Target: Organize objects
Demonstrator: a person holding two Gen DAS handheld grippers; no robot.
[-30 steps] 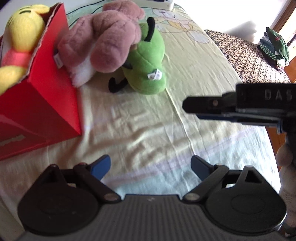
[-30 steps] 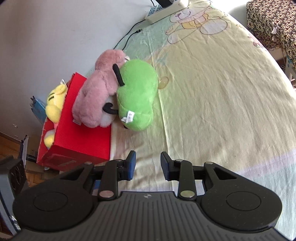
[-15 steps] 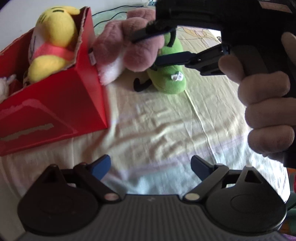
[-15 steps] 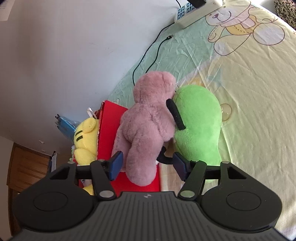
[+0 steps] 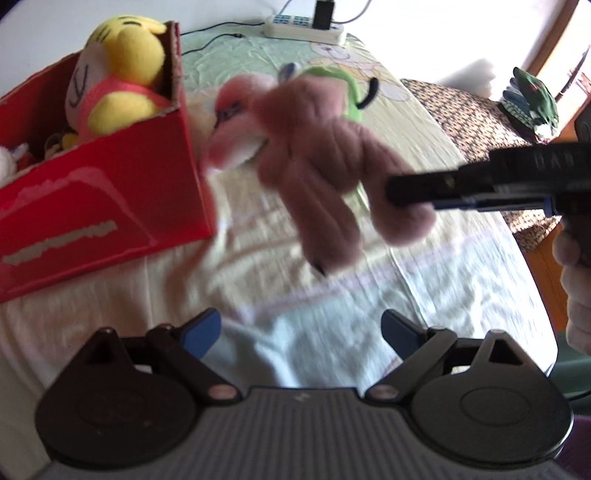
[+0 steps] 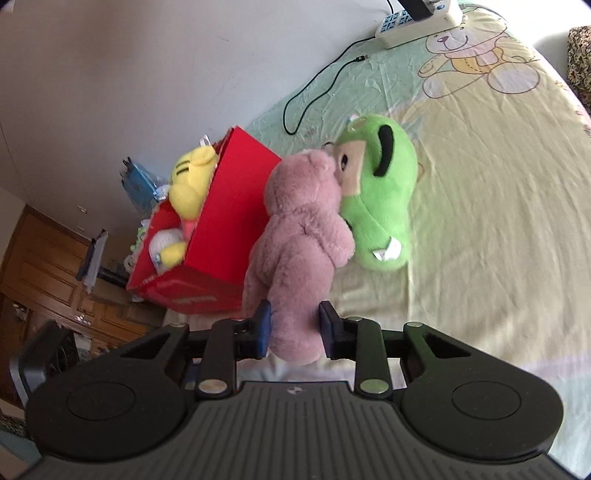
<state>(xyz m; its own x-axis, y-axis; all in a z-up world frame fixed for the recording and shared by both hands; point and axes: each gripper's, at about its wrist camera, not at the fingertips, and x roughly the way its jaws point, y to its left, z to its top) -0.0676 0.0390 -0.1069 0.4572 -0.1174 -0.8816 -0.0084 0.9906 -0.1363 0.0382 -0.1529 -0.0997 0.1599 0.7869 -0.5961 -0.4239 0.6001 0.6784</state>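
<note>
My right gripper (image 6: 294, 328) is shut on the leg of a pink plush bear (image 6: 295, 236) and holds it lifted off the bed, beside a red box (image 6: 229, 229). In the left wrist view the bear (image 5: 317, 162) hangs blurred from the right gripper (image 5: 410, 192), to the right of the red box (image 5: 110, 192). A yellow plush (image 5: 118, 77) sits in the box. A green plush (image 6: 380, 195) lies on the bed behind the bear. My left gripper (image 5: 301, 332) is open and empty, low over the sheet.
A white power strip (image 5: 306, 31) with a black cable lies at the bed's far end. A patterned seat (image 5: 476, 122) with a green object (image 5: 532, 99) stands right of the bed. A white plush (image 6: 166, 240) is also in the box.
My right gripper closed on the pink bear's leg and lifted it up and away from the box and the green plush. The left gripper stayed open and shifted slightly.
</note>
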